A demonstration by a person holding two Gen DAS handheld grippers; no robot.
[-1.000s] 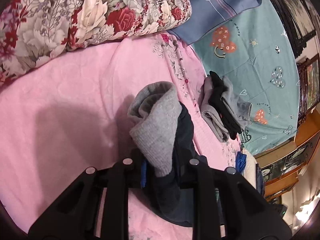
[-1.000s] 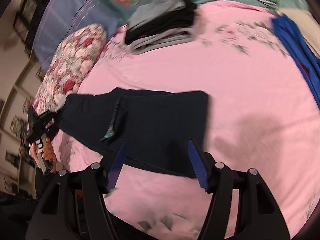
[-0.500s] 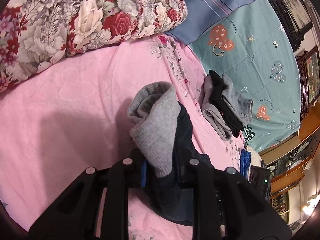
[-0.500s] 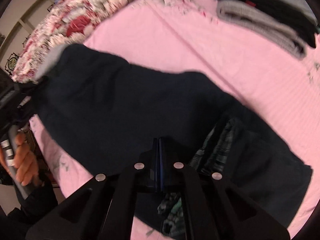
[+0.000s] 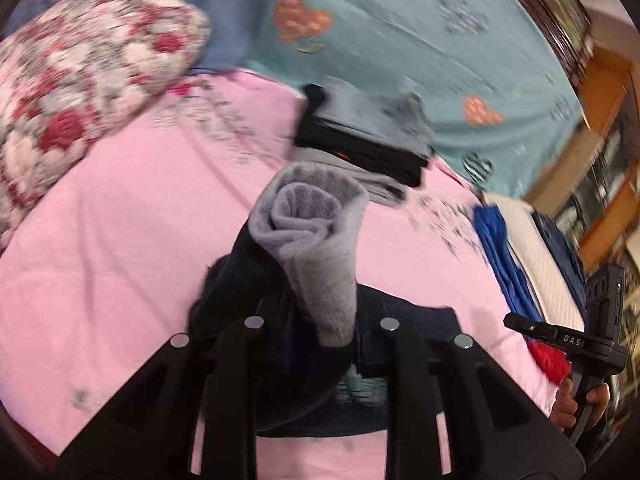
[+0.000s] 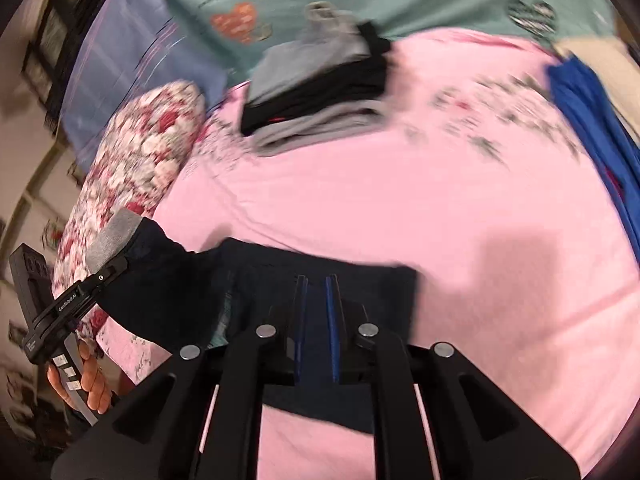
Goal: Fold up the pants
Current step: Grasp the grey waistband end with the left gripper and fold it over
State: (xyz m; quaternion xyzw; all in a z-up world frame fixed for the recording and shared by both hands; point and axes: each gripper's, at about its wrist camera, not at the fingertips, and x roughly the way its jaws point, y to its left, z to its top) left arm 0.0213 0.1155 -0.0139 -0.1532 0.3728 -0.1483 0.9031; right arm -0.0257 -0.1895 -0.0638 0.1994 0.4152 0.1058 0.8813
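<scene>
Covering bed: pink sheet [image 6: 400, 200], floral pillow [image 5: 80, 80].

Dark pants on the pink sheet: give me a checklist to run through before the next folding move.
1. Left gripper clamped on the grey cuff: ok.
2. Right gripper holding the dark pants: cannot tell; its pads stand slightly apart over the fabric.
3. Pants flat: not ok, the cuff end is lifted.
4. Bare pink sheet ahead for the fold: ok.
5. Folded clothes stack apart from the pants: ok.
</scene>
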